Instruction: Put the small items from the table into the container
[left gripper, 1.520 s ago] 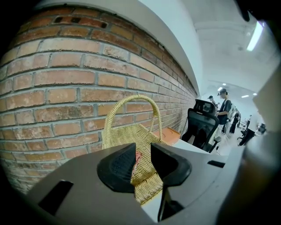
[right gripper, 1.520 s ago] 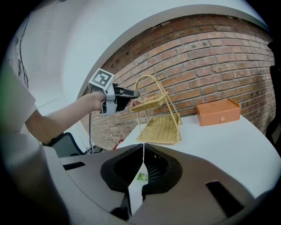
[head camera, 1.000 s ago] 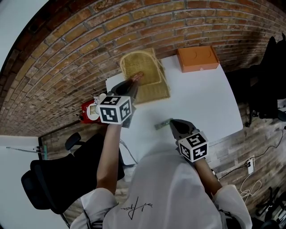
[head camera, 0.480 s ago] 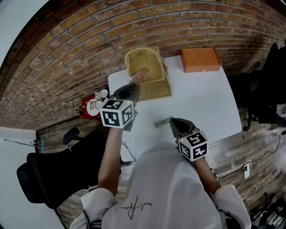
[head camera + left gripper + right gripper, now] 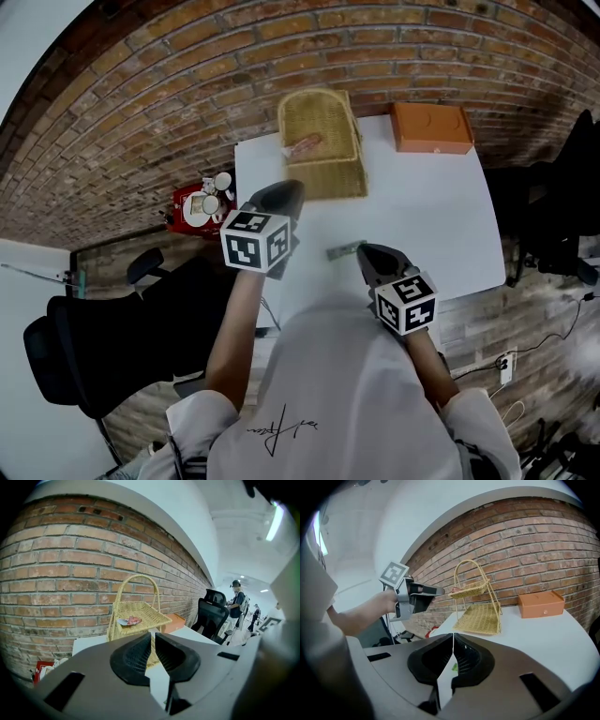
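Though small, red-white wrapper (image 5: 305, 145) (in basket (image 5: 334, 116))

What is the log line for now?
left tongs: closing, empty | right tongs: shut | green item: on table | red packet: in basket

Right gripper (image 5: 453, 637) low centre, jaws pressed together, nothing between. Green scrap (image 5: 454, 667) on white table (image 5: 543, 639), glimpsed just below jaw tips. Two-tier wicker basket (image 5: 480, 618) by brick wall (image 5: 525, 541); orange box (image 5: 541, 603) to right, apart. Left gripper (image 5: 439, 591) raised at left in hand (image 5: 382, 603), jaws closing, nothing seen between.
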The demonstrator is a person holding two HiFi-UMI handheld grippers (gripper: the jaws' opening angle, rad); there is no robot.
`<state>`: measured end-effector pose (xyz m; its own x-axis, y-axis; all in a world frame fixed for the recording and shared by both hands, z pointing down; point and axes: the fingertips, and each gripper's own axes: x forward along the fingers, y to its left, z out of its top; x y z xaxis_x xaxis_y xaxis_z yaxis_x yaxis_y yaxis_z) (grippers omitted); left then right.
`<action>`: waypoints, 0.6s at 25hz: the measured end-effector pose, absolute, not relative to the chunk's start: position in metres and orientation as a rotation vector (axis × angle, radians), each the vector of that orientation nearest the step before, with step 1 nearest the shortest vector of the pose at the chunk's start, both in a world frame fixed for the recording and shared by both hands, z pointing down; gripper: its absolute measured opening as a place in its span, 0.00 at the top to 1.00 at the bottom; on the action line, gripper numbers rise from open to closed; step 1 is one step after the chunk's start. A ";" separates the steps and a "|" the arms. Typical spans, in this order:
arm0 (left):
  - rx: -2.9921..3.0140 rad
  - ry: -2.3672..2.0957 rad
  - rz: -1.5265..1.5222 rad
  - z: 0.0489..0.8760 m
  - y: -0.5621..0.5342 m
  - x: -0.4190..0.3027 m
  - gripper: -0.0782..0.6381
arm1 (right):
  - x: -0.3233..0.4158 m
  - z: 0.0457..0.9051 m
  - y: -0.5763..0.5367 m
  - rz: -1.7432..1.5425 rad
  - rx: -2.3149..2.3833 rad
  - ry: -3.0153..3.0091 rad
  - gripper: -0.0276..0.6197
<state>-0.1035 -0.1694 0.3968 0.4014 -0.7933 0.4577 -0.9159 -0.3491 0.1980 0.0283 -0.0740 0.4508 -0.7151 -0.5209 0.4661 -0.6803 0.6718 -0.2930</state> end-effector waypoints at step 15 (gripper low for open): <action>2.142 -1.461 0.355 0.433 -0.129 -0.104 0.87 | 0.026 0.451 -0.071 0.647 0.918 -2.545 0.92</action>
